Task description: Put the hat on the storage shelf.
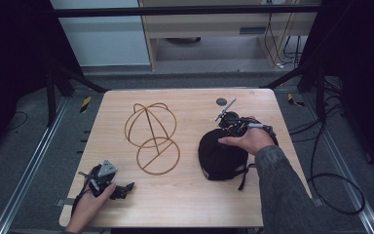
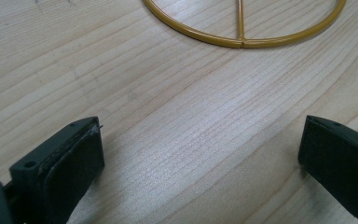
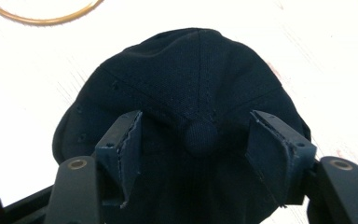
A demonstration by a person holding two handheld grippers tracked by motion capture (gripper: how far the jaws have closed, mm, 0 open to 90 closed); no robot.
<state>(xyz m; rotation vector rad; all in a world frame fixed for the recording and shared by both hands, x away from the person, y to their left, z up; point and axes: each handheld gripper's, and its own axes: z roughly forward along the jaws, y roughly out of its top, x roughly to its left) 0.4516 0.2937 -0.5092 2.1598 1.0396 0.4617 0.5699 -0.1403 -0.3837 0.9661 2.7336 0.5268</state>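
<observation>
A black cap [image 1: 221, 158] lies on the right half of the wooden table [image 1: 185, 200], its strap trailing toward the front. My right gripper [image 1: 225, 132] hangs over the cap's crown. In the right gripper view its jaws [image 3: 198, 126] stand apart on either side of the cap's top button [image 3: 200, 137], and the pads are not pressing it. A gold wire hat stand [image 1: 151, 131] sits at the table's middle. My left gripper [image 1: 124, 189] rests near the front left corner, open, with bare wood between its jaws [image 2: 200, 140] and the stand's base ring [image 2: 242, 42] ahead of it.
A small dark disc [image 1: 221, 102] lies near the table's back edge. Cables [image 1: 336, 190] loop on the floor to the right. Metal rails run along both sides of the table, and dark frame legs stand at the back corners.
</observation>
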